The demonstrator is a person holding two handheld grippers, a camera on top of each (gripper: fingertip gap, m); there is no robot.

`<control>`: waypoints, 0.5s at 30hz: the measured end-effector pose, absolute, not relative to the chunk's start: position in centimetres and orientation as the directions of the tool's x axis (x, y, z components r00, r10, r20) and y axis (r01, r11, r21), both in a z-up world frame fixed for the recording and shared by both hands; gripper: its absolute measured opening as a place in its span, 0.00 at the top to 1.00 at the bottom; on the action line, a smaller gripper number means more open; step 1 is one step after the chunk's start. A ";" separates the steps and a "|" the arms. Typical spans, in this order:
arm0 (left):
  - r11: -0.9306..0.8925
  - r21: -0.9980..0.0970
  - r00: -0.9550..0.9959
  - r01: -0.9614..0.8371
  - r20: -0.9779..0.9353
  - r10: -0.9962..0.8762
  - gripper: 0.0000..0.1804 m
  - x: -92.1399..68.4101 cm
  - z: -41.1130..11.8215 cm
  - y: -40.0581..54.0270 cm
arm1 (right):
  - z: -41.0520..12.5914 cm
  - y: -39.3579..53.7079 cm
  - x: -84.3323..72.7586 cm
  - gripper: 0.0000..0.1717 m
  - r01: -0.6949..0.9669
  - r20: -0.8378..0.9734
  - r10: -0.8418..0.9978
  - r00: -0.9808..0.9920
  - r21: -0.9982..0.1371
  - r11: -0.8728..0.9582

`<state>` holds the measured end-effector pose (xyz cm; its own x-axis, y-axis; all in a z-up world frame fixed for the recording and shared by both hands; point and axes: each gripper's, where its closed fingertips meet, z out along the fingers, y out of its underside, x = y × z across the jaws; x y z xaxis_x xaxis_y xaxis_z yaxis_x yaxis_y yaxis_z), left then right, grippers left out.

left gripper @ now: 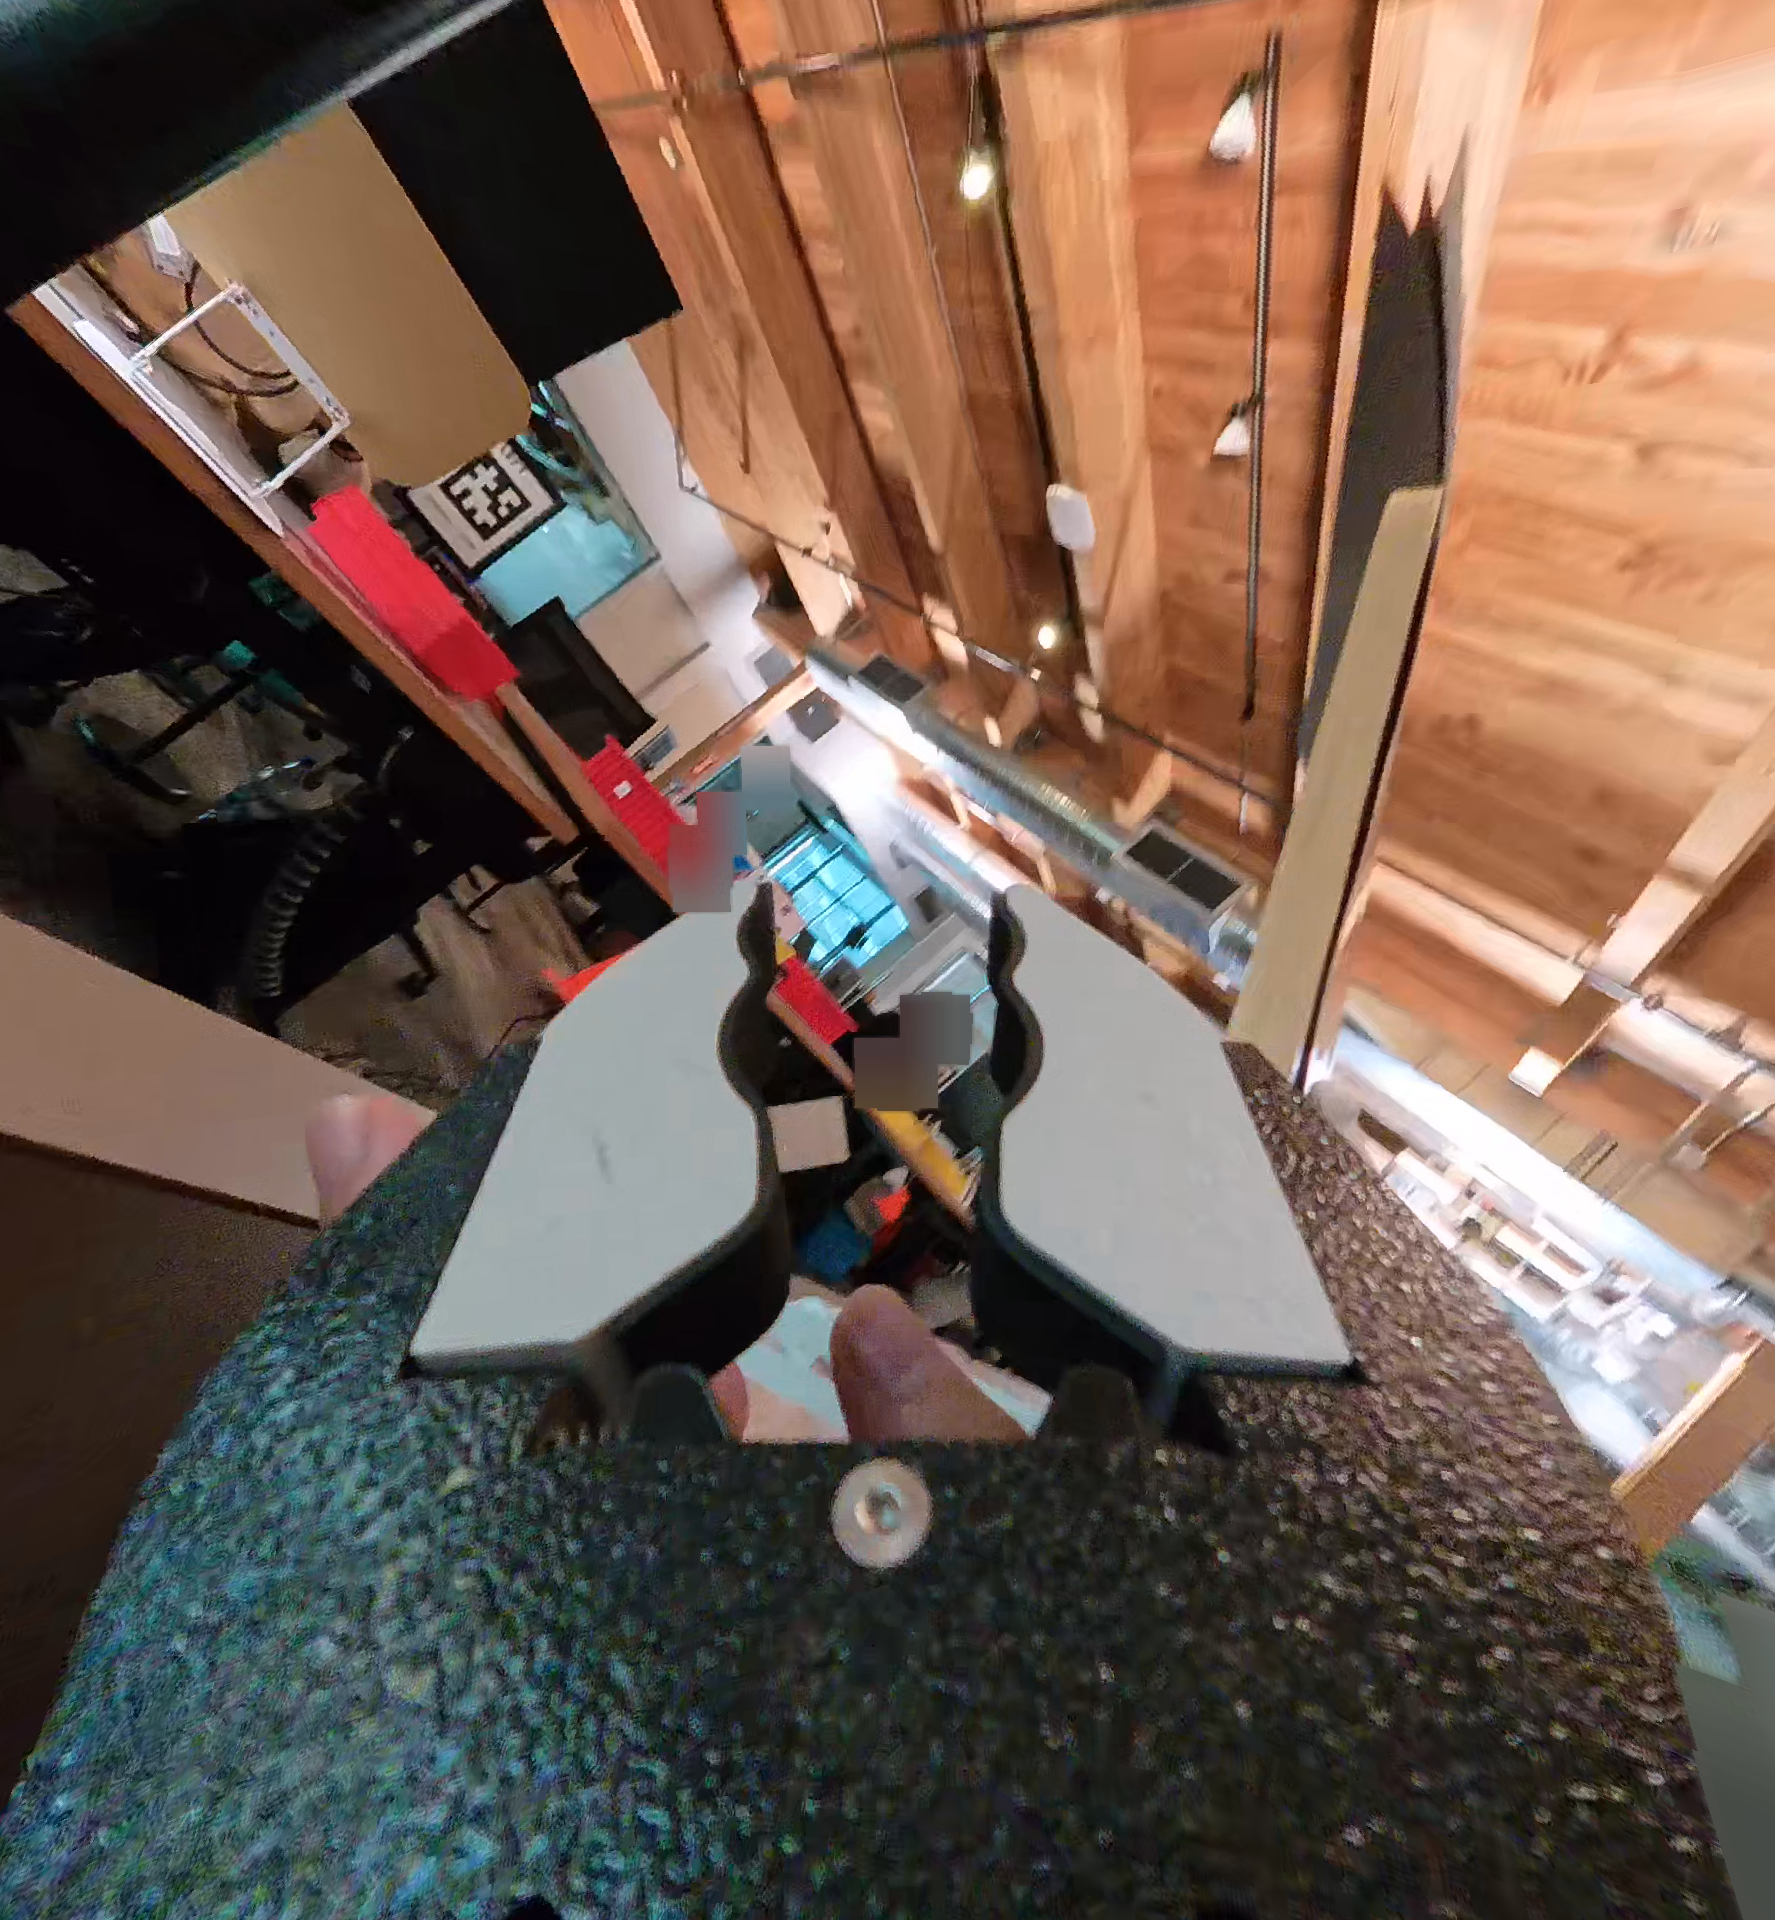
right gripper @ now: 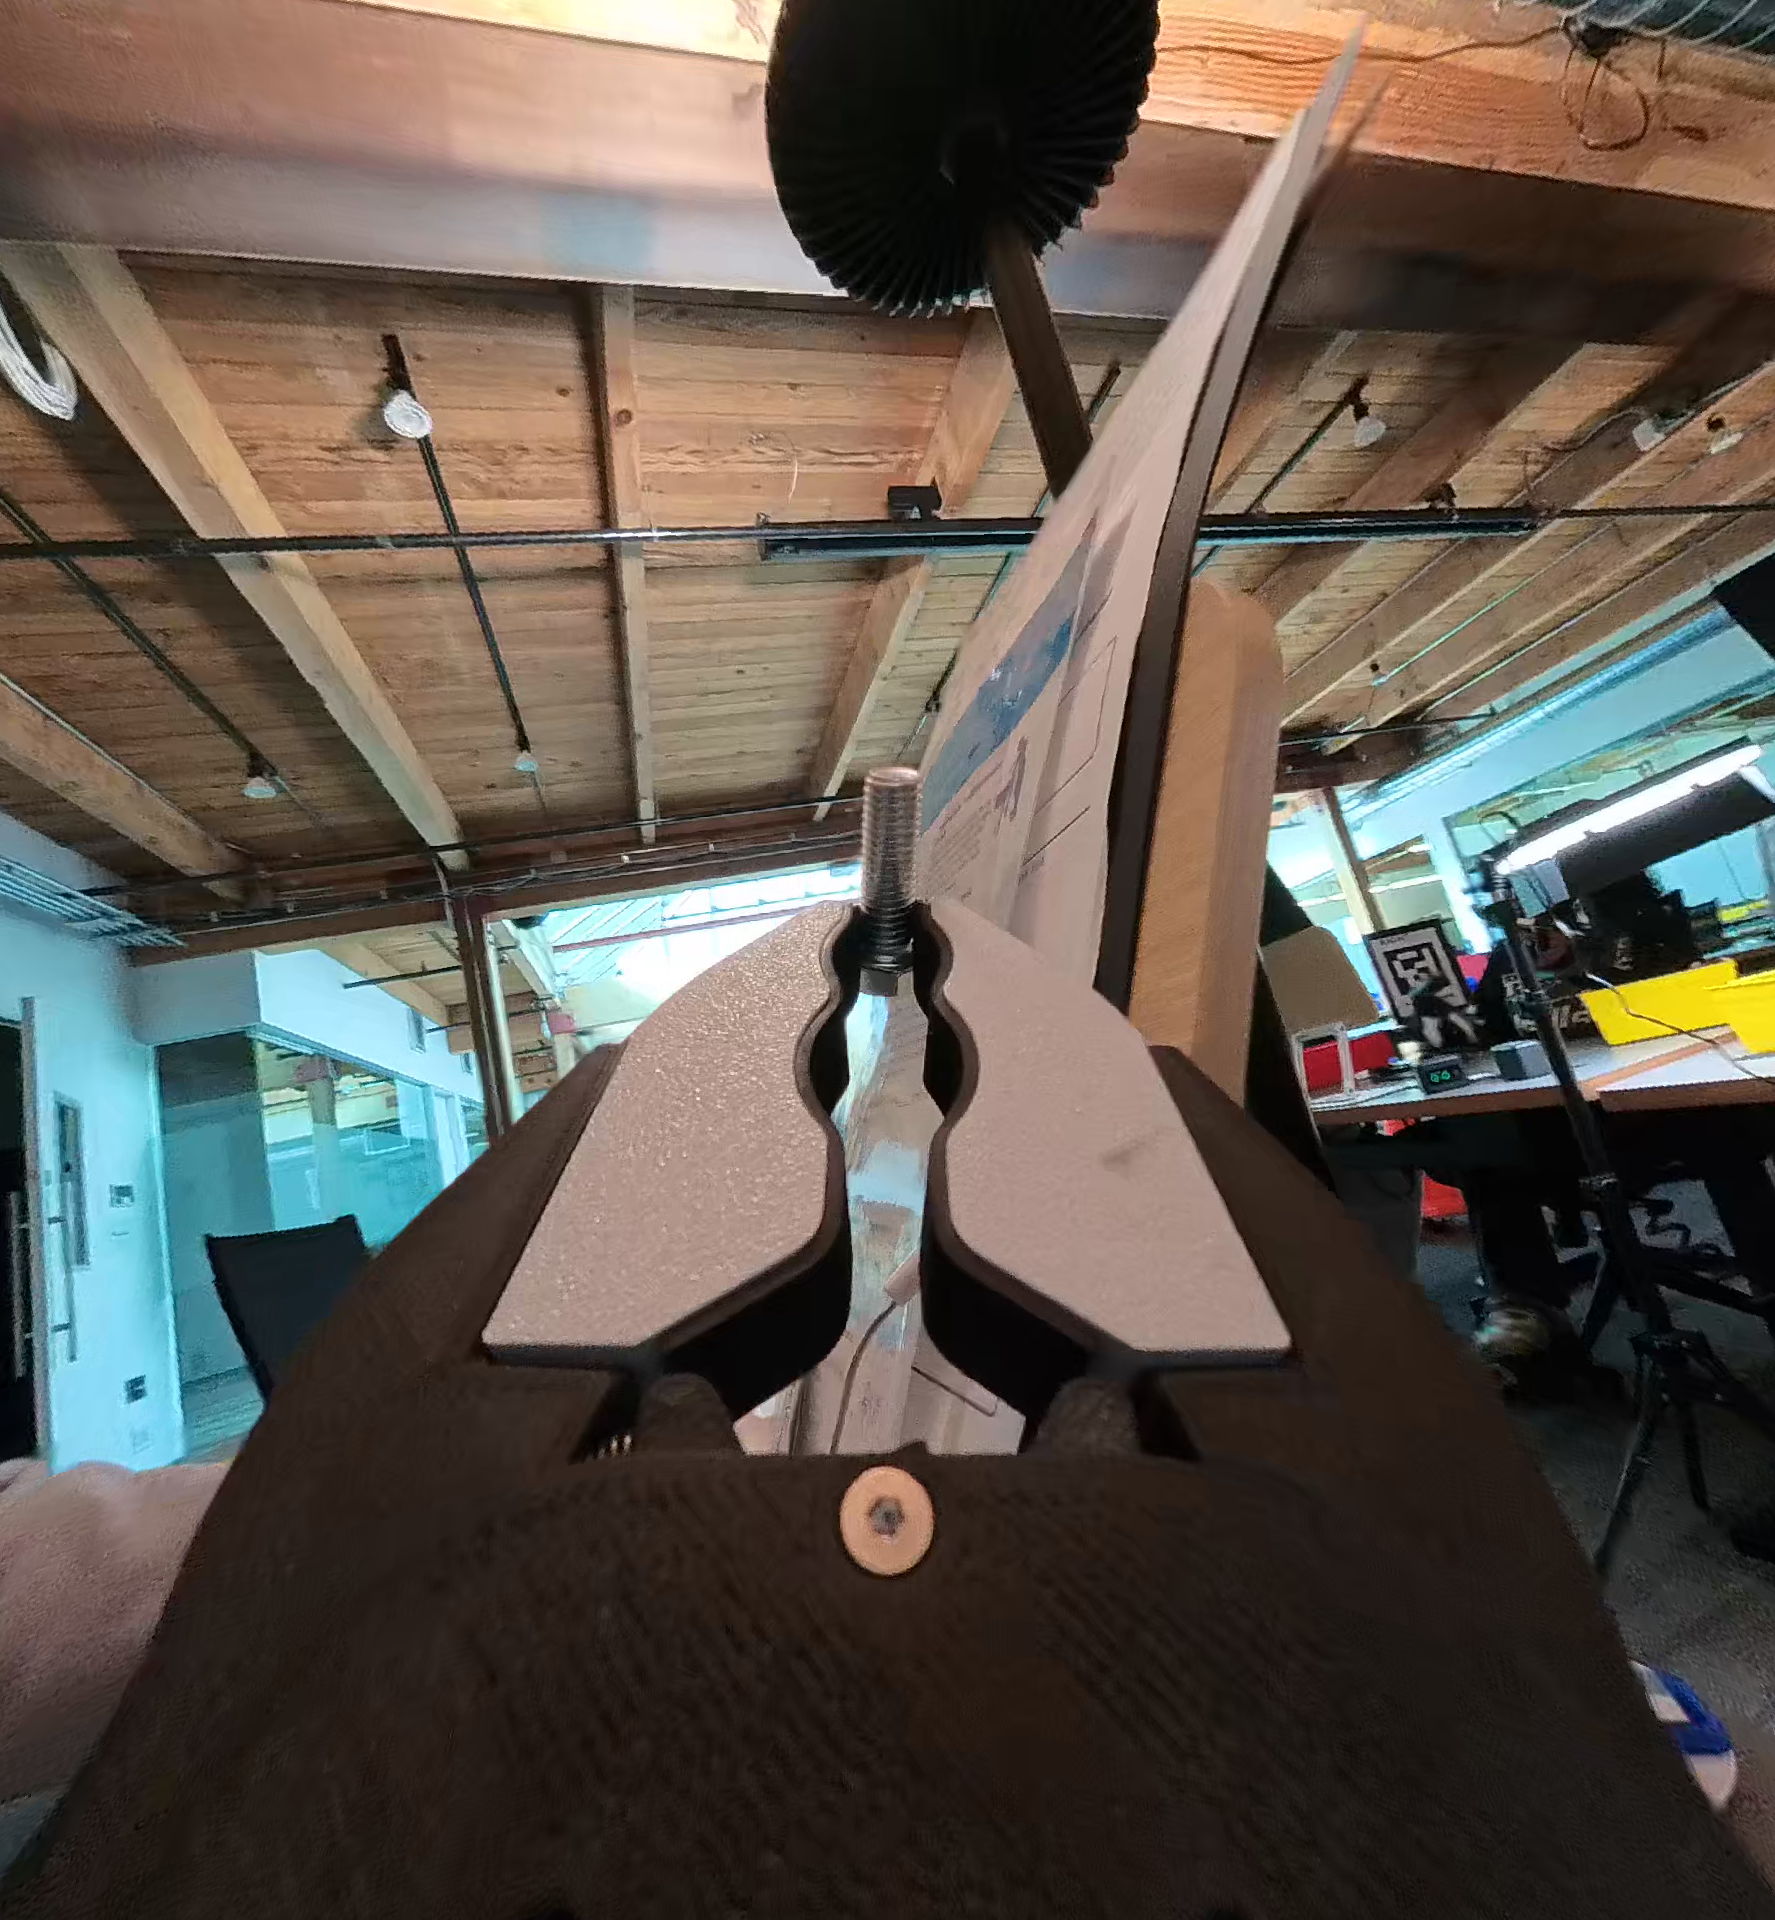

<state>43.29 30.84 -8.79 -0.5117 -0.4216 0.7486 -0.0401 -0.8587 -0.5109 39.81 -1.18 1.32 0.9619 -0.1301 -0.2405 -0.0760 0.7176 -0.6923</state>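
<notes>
My right gripper [right gripper: 888, 935] is shut on a silver threaded bolt [right gripper: 890, 836]; the bolt stands upright out of the fingertips, its lower end clamped between the pads. It points up towards a wooden ceiling, next to a leaning printed sheet [right gripper: 1080, 665] on a wooden board [right gripper: 1210, 831]. My left gripper [left gripper: 878, 914] is open, with nothing between its fingers [left gripper: 1070, 966]. It is tilted and points up at a room and a wooden ceiling. A person's fingertip [left gripper: 888, 1361] shows below the gap at the gripper's base, another fingertip [left gripper: 353, 1143] at its left side.
A black pleated round lamp [right gripper: 956, 135] on a rod hangs above the right gripper. A table [right gripper: 1641, 1070] with yellow bins [right gripper: 1714, 1003] stands at the right. Red bins [left gripper: 395, 582] on a wooden shelf and a square black-and-white marker [left gripper: 488, 499] show in the left wrist view.
</notes>
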 end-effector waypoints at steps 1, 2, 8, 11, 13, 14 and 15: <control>-0.817 -0.575 -0.492 -0.049 0.725 -0.481 0.81 43.7 -8.8 30.8 | 1.3 -1.0 39.5 0.95 -0.060 -0.233 -0.151 0.961 -0.704 0.707; -0.776 -0.628 -0.466 -0.060 0.705 -0.535 0.82 44.2 -9.0 31.0 | 1.4 -0.7 38.7 0.95 -0.042 -0.213 -0.164 0.963 -0.722 0.690; -0.755 -0.655 -0.476 -0.032 0.674 -0.565 0.87 45.0 -5.8 33.1 | 1.9 -1.1 35.8 0.95 0.007 -0.222 -0.239 0.945 -0.718 0.696; -0.825 -0.565 -0.542 0.037 0.682 -0.491 1.00 43.7 -3.5 33.9 | 2.3 -1.1 34.7 0.95 -0.012 -0.215 -0.198 0.956 -0.707 0.707; -0.786 -0.608 -0.598 0.111 0.591 -0.542 0.78 42.0 -2.6 33.0 | 2.2 -1.0 34.7 0.95 0.004 -0.213 -0.224 0.951 -0.715 0.699; -0.762 -0.636 -0.622 0.127 0.547 -0.560 0.61 41.4 -2.4 32.2 | 2.2 -1.1 34.8 0.95 0.008 -0.217 -0.230 0.949 -0.713 0.702; -0.739 -0.661 -0.618 0.131 0.529 -0.582 0.61 41.0 -2.3 31.7 | 2.2 -1.4 35.0 0.95 0.013 -0.220 -0.238 0.946 -0.709 0.705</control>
<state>40.98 31.69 -2.33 -0.6176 -0.5823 0.5287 0.1308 -0.7389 -0.6610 34.98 -1.39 2.22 0.9459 -0.2385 -0.2202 0.0129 0.7054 -0.7087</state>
